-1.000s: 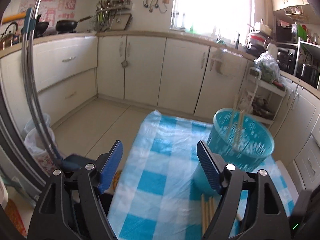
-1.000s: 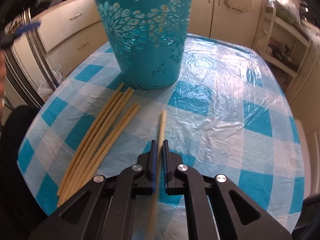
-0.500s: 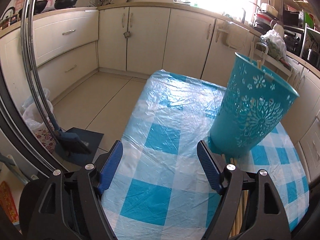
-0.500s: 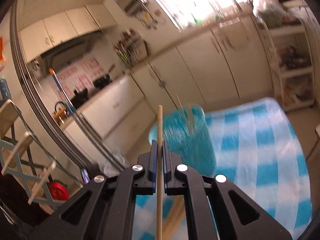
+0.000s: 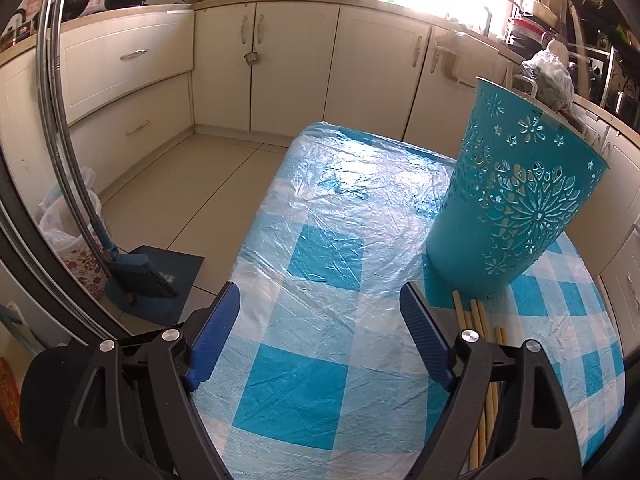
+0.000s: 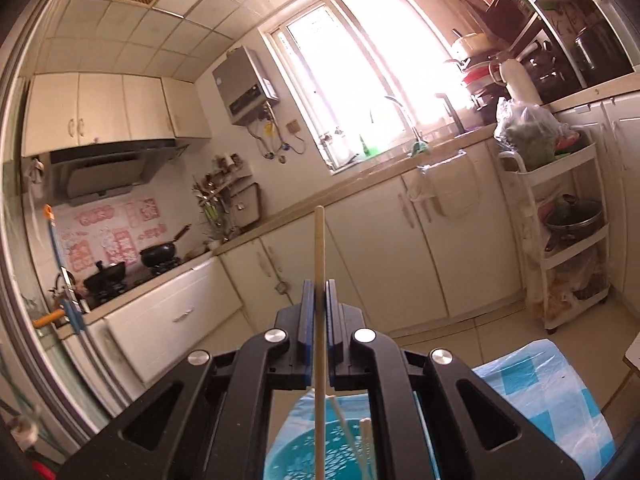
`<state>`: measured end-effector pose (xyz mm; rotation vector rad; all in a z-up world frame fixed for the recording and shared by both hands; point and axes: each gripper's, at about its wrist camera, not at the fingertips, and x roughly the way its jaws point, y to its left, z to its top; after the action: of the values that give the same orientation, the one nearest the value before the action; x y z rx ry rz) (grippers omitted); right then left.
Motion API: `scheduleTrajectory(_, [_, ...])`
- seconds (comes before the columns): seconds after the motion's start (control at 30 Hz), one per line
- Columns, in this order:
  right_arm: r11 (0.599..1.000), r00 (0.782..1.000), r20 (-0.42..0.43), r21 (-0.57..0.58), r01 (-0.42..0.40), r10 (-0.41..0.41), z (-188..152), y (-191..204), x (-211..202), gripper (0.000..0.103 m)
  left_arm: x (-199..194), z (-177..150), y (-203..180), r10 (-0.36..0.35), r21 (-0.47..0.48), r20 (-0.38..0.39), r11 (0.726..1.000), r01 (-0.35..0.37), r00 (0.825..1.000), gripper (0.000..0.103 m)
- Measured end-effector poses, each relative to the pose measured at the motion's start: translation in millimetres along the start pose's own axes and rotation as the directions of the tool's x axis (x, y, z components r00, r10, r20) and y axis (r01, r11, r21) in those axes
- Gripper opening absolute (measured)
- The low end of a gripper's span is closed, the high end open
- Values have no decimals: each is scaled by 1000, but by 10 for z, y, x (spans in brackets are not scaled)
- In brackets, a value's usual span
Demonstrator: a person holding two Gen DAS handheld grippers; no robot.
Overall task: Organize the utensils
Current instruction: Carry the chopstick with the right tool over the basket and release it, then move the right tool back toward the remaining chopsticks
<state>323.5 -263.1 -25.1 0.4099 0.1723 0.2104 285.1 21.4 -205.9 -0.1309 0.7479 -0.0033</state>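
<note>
Where cabinets [image 5: 372, 68] line walls, checkered tablecloth [image 5: 320, 320] bears bin [image 5: 512, 208].

Left tongs [image 5: 320, 338] agape, right tongs [image 6: 319, 292] clamped

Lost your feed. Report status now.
Right gripper shut on one chopstick, upright over teal basket. Left gripper open, empty. Loose chopsticks on table beside basket. Nothing blocking.

Right gripper [image 6: 317, 292] lifted chopstick [image 6: 319, 248] off table, now upright above teal basket [image 6: 308, 456].
</note>
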Motion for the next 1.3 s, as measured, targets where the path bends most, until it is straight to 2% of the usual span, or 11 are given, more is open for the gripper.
scheduleTrajectory(0.13, [999, 998, -52, -42, 32, -34, -163, -48, 126, 7, 11, 1, 19, -8, -9, -4, 1000, 8, 1000, 79])
scheduleTrajectory(0.33, [997, 989, -146, -80, 12, -24, -367, -36, 94, 7, 31, -1, 56, -15, -21, -7, 1000, 15, 1000, 80])
scheduleTrajectory(0.43, [997, 989, -149, -77, 7, -19, -389, -37, -59, 19, 33, -3, 71, -14, -25, -6, 1000, 13, 1000, 80])
scheduleTrajectory(0.63, [998, 992, -129, -70, -7, -2, -380, -30, -576, 24, 38, -12, 81, -11, -34, -9, 999, 11, 1000, 81])
scheduleTrajectory(0.77, [997, 983, -180, -81, 11, -25, -593, -16, -961, 34, 44, -10, 88, -11, -37, -11, 999, 10, 1000, 81])
scheduleTrajectory(0.87, [993, 940, -333, -111, 36, -71, -1013, -11, -1083, 35, 50, -18, 85, -12, -42, -13, 999, 11, 1000, 82])
scheduleTrajectory(0.93, [993, 889, -450, -109, 42, -87, -1326, -47, -1054, 34, 55, -22, 78, -12, -40, -15, 999, 12, 1000, 83])
scheduleTrajectory(1.0, [994, 828, -552, -102, 48, -97, -1629, -82, -969, 25, 56, -23, 72, -12, -36, -15, 999, 11, 1000, 83])
scheduleTrajectory(1.1, [990, 768, -628, -127, 56, -124, -1859, -77, -811, 20, 57, -22, 79, -14, -36, -18, 999, 13, 1000, 84])
scheduleTrajectory(1.17, [988, 743, -655, -141, 57, -136, -1952, -56, -738, 17, 62, -23, 84, -15, -39, -20, 999, 14, 1000, 84])
scheduleTrajectory(1.3, [985, 721, -675, -166, 56, -155, -2083, -41, -669, 17, 71, -26, 76, -18, -37, -24, 999, 17, 1000, 84])
